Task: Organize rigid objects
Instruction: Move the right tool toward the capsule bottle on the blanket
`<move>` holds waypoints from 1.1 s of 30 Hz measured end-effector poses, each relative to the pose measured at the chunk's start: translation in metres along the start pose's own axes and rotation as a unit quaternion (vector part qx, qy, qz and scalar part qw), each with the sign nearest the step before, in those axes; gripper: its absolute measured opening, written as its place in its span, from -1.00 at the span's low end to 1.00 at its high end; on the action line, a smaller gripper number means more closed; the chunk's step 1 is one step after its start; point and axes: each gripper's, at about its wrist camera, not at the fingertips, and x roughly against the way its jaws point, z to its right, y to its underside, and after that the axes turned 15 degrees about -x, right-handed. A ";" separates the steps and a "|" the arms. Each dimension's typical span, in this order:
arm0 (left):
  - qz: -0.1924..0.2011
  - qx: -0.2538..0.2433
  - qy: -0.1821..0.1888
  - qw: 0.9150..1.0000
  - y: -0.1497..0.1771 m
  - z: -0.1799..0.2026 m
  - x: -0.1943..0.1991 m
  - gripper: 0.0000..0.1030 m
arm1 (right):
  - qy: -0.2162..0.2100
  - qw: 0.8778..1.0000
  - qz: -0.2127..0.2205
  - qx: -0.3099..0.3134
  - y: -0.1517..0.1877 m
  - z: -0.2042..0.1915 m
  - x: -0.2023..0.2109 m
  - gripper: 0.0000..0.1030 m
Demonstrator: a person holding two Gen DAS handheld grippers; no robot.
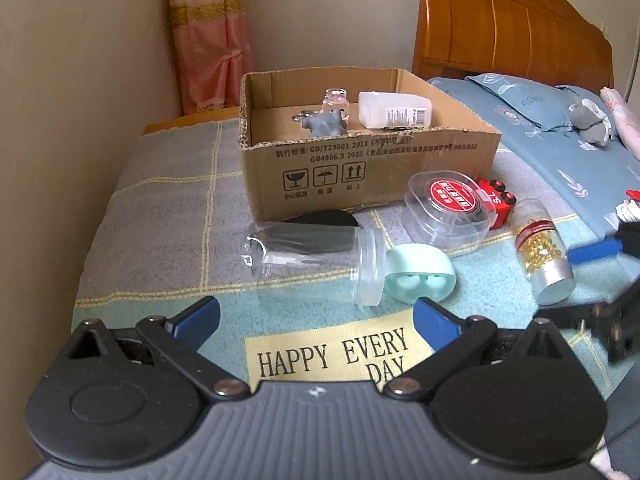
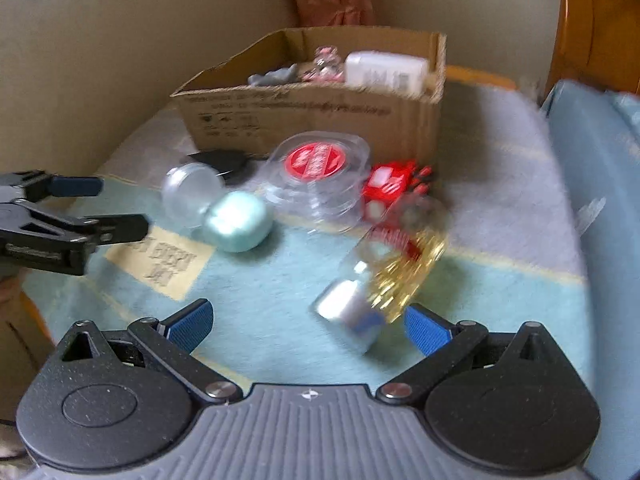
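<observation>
Rigid objects are lying scattered on a mat in front of a cardboard box: a clear plastic jar is resting on its side with a mint-green case touching its mouth, a clear round container with a red label is sitting just beside a red toy car, and a capsule bottle with a silver cap is lying tilted on the right. A dark flat object is showing between the jar and the box. Inside the box, a white bottle, a small glass jar and a grey figure are sitting together.

The mat, grey and teal and printed "HAPPY EVERY DAY", is covering the table; a beige wall, a pink curtain and a wooden bed headboard are standing behind.

The left tool is hovering spread wide above the lettering, holding nothing. The right tool is also spread wide, with the capsule bottle, blurred, lying between its fingertips near the right one.
</observation>
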 end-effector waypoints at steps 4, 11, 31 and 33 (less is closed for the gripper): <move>0.000 0.000 0.004 1.000 0.002 0.001 0.000 0.99 | 0.004 0.999 0.034 0.034 -0.026 0.011 -0.002 1.00; -0.003 0.002 0.012 1.000 0.005 0.005 0.002 0.99 | -0.005 0.999 -0.032 0.038 -0.052 0.026 -0.028 1.00; -0.038 0.000 0.028 0.999 0.013 0.007 -0.023 0.99 | 0.035 0.997 -0.037 0.053 0.017 0.016 -0.019 1.00; -0.049 0.010 0.032 0.998 0.017 0.005 -0.029 0.99 | 0.036 0.998 -0.022 0.047 0.022 0.017 -0.018 1.00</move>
